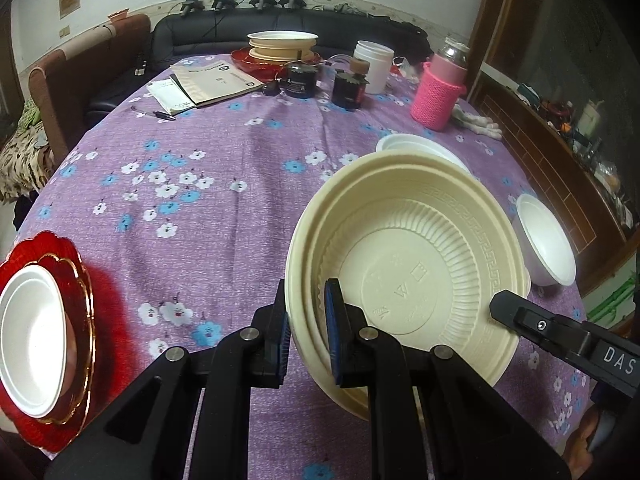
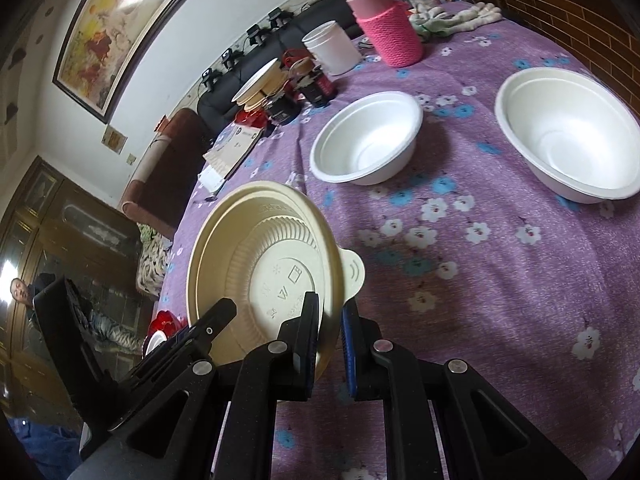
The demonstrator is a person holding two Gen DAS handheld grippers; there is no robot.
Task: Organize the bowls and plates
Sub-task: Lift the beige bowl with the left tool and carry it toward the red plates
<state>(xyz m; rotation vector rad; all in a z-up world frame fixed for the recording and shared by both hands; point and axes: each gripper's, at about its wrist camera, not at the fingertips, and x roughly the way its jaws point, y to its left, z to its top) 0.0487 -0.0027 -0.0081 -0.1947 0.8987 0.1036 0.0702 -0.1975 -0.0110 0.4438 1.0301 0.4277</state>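
A cream plastic bowl (image 1: 412, 264), seemingly two nested, is held tilted above the purple tablecloth. My left gripper (image 1: 308, 328) is shut on its near-left rim. My right gripper (image 2: 330, 340) is shut on the opposite rim of the same cream bowl (image 2: 264, 264); its finger shows in the left wrist view (image 1: 516, 316). Two white bowls (image 2: 366, 140) (image 2: 568, 136) stand on the cloth beyond. A white bowl (image 1: 32, 340) sits on a red plate (image 1: 80, 280) at the left. A stack of cream plates (image 1: 282, 44) on a red plate stands at the far side.
At the far side are a pink knitted bottle (image 1: 438, 88), a white jar (image 1: 372, 64), black jars (image 1: 348, 88), booklets (image 1: 212, 84) and a pen (image 1: 160, 114). White gloves (image 1: 478, 120) lie at the right edge. A black sofa (image 1: 224, 28) lies behind the table.
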